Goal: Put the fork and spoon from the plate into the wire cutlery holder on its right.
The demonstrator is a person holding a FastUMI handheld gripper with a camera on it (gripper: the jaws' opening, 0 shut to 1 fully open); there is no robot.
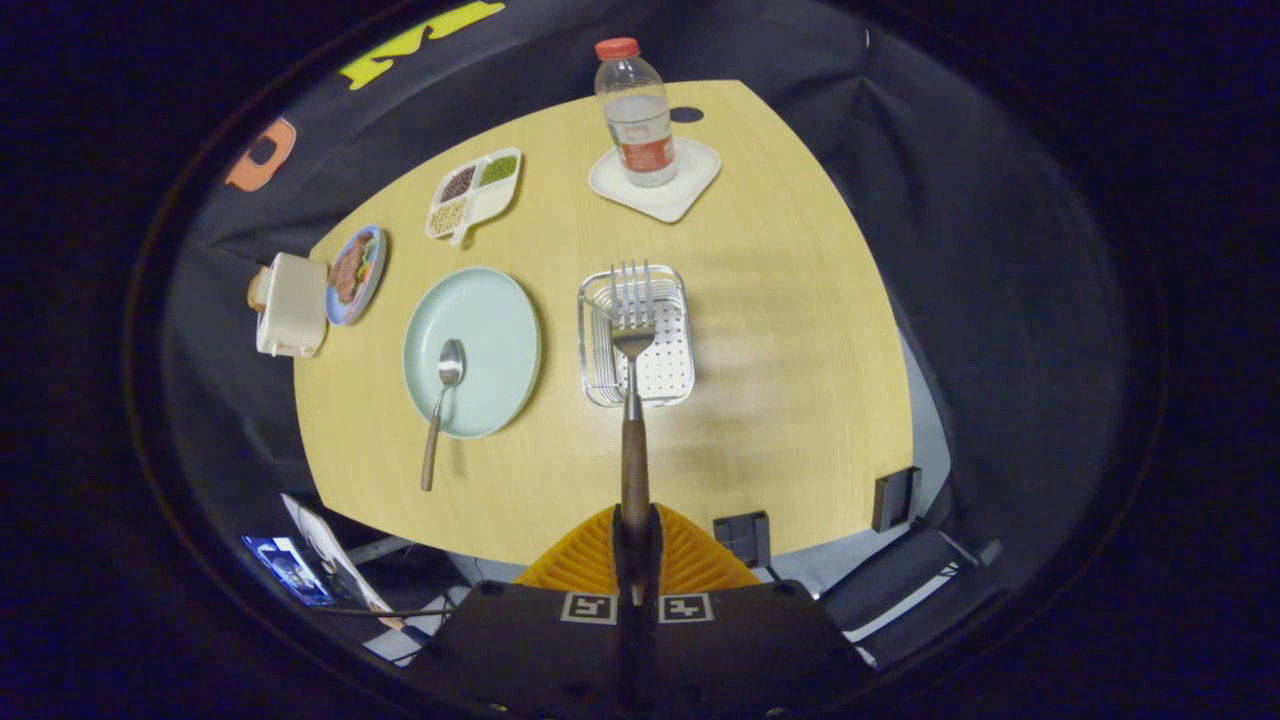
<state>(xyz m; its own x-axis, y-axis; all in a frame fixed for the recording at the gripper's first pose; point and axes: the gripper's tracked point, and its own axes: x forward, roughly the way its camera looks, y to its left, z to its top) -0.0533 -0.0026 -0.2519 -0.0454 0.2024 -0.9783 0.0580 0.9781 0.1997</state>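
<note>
My gripper [635, 520] is shut on the brown wooden handle of a fork [632, 320], held high above the table. The fork's metal head and tines hang over the wire cutlery holder [680, 290], a square basket with a perforated white floor. Left of the holder lies a pale green plate [495, 320]. A spoon [441, 405] with a brown handle rests on it, bowl on the plate and handle sticking out over the plate's near rim onto the wooden table [780, 330].
Beyond the holder stands a clear bottle [636, 110] with a red cap on a white square coaster [690, 185]. A divided snack tray [473, 193], a small blue plate of food [356, 273] and a cream toaster-like box [291, 304] sit at the far left.
</note>
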